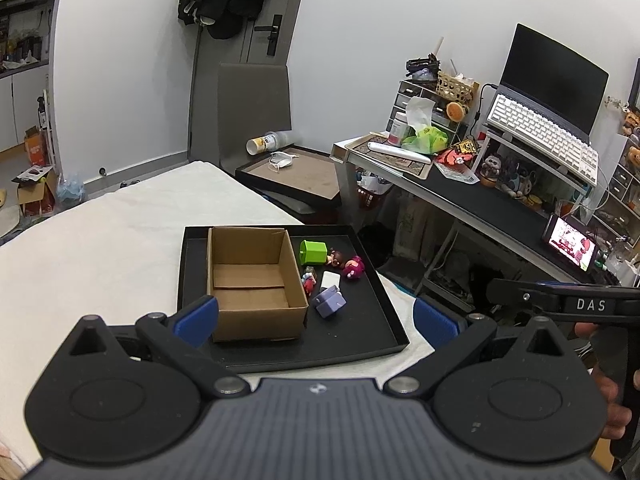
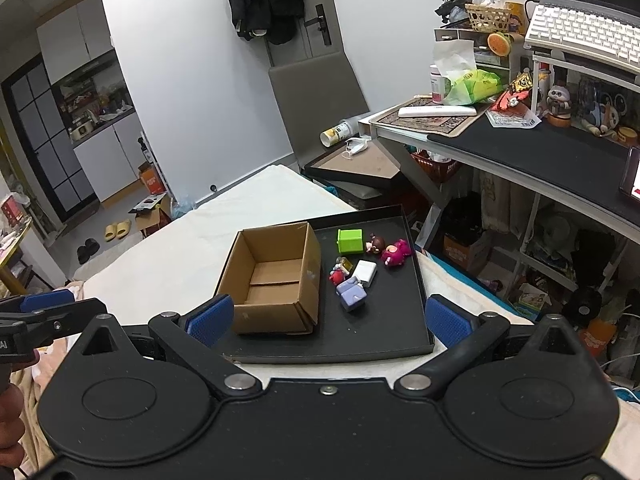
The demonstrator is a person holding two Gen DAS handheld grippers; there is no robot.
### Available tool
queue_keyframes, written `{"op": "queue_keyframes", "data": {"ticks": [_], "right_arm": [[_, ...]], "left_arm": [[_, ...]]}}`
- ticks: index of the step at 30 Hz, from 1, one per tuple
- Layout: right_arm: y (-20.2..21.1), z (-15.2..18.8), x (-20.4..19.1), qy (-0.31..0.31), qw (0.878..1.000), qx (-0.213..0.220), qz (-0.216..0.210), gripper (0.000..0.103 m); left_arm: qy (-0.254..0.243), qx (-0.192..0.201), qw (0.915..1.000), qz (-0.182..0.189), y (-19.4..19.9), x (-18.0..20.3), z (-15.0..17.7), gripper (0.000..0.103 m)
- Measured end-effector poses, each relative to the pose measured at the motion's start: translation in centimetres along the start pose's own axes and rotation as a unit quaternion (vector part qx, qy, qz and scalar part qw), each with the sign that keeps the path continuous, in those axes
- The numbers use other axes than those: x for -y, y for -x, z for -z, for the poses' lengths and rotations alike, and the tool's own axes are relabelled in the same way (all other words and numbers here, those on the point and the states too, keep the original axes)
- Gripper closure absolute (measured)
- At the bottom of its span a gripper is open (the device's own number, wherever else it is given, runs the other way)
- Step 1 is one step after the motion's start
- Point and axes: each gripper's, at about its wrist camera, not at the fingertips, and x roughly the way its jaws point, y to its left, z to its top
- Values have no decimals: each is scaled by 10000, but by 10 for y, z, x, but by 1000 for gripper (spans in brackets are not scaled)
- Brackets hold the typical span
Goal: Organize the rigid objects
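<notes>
A white-covered bed (image 2: pixel 168 264) fills the middle of the room, its near end hidden behind the two devices. On it sits a shallow black tray (image 2: pixel 384 340), front edge partly covered by the claws. An open cardboard box (image 2: pixel 276 280) stands empty in the tray's left half. The toys lie to the right of it on the tray floor: a lilac block (image 2: pixel 351 294) nearest, a white block (image 2: pixel 366 271) touching it behind, a green cube (image 2: pixel 349 240) at the back, a magenta bear figure (image 2: pixel 395 253) beside a small brown-haired doll (image 2: pixel 375 244), and a red figurine (image 2: pixel 337 276) close to the box wall, too small to make out properly. The left claw (image 1: pixel 316 320) is spread wide and holds nothing, hanging over the tray's near part. The right claw (image 2: pixel 328 316) is likewise wide apart and empty. A hand (image 1: pixel 612 400) grips the right device's handle, mostly cut off at the frame edge.
</notes>
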Motion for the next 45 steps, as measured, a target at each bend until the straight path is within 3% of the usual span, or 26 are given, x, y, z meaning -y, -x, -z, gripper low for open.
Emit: {"op": "queue_keyframes", "data": {"ticks": [33, 45], "right_arm": [[-7, 0, -1, 52, 9999, -83, 80, 0], [-24, -7, 5, -46, 9998, -110, 140, 0]], "left_arm": [[34, 12, 10000, -42, 2, -7, 3, 0], [53, -160, 9998, -52, -22, -19, -9, 0]]}}
